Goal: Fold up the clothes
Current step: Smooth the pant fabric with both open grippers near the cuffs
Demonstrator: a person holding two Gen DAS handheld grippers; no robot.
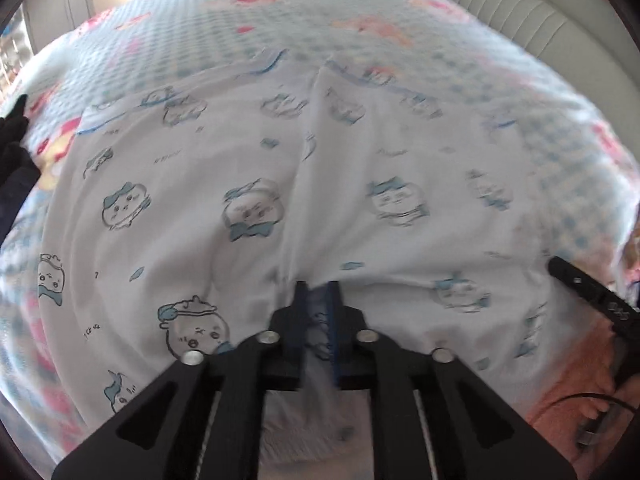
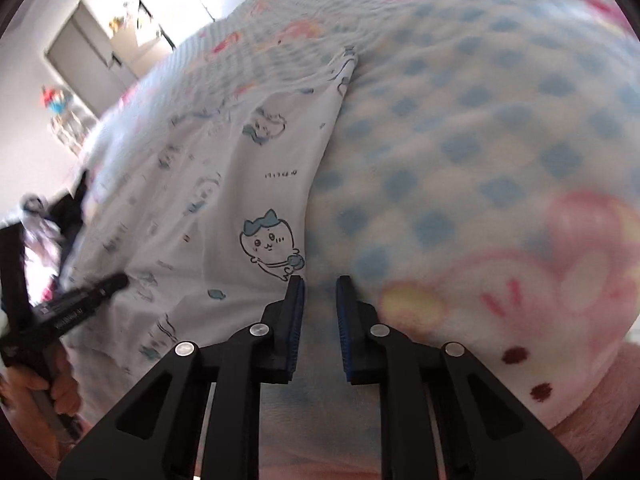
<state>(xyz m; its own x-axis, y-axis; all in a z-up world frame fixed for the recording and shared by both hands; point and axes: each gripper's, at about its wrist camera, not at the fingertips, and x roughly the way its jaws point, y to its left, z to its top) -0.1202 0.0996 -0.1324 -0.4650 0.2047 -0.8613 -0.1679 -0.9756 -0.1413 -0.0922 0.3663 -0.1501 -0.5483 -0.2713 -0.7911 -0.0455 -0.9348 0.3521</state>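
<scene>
Bedding in a blue-checked fleece with pink cartoon prints covers the bed [image 1: 400, 4], and on it lies the task's thing: a white garment [image 1: 248, 168] printed with small blue cartoon faces, spread wide toward the far side with a crease running up its middle. Whether it is a single layer or already doubled once cannot be told; it is not yet a compact folded bundle, so folding is left to do.

The left gripper [image 1: 318, 292] is clamped on the garment's near hem, cloth bunched between its pads. The right gripper [image 2: 320, 284] sits at the garment's right edge; its jaws stand a little apart, and I cannot tell whether any cloth is caught between them.

Edges: the garment's right border runs diagonally away to a far corner [image 2: 346, 58], and its far hem lies flat on the blanket. Bare blanket lies beyond the far hem and to the right, giving room to carry the near hem over. Dark clothes [image 1: 14, 144] crowd the left side, and a padded headboard [image 1: 500, 4] bounds the far right.
</scene>
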